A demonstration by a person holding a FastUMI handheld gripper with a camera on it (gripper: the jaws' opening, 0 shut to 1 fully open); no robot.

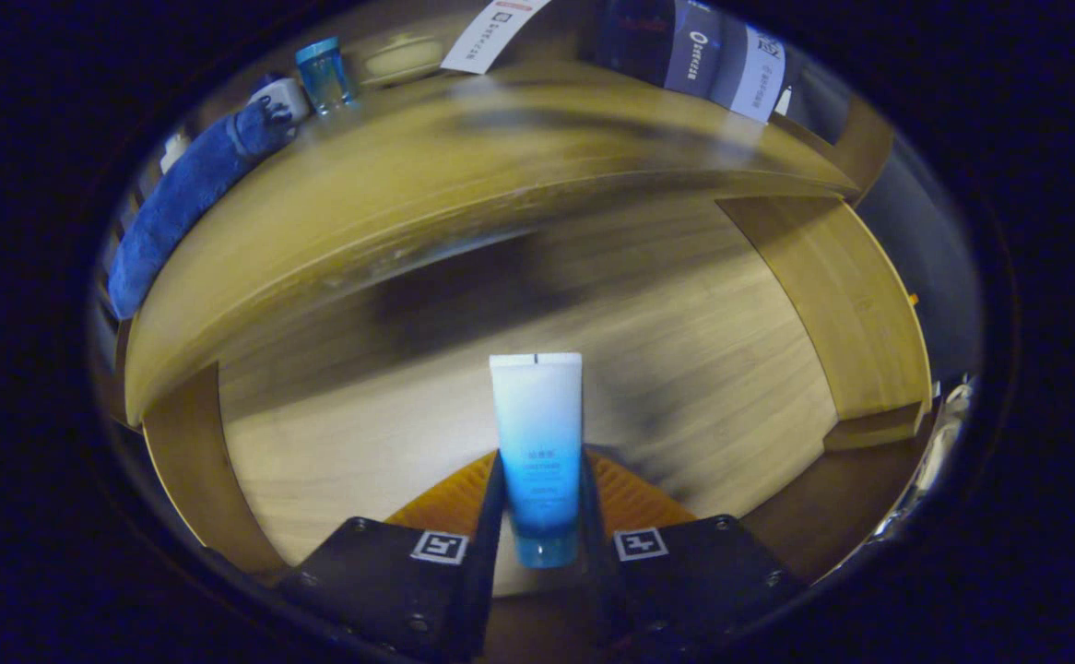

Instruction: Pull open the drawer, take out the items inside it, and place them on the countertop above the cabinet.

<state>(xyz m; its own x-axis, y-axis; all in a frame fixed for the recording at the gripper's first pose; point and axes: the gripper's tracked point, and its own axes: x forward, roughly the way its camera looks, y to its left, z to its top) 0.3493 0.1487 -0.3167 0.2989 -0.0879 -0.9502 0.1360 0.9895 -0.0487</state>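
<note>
Both fingers [501, 503] of my gripper [542, 516] pressed on the tube [536, 443], jaws closed on its blue lower half, white end pointing away from me. Below it lay the open drawer [335, 461], wooden floor bare. Beyond ran the bench [390, 203], and at its far left I saw a blue towel [183, 198], a mug [281, 92] and a blue cup [324, 76].

- I saw a dim, warm, yellowish picture, brightest on the drawer [519, 443] floor.
- Motion blur smeared the worktop [464, 175] and drawer wood; the tube [536, 452] pinched in the gripper [537, 553] stayed sharp.
- A dark, soft shadow lay across the drawer beyond the tube.
- Fisheye distortion bent the worktop edge into an arc, and the blue cloth [183, 207] near the rim looked stretched.
</note>
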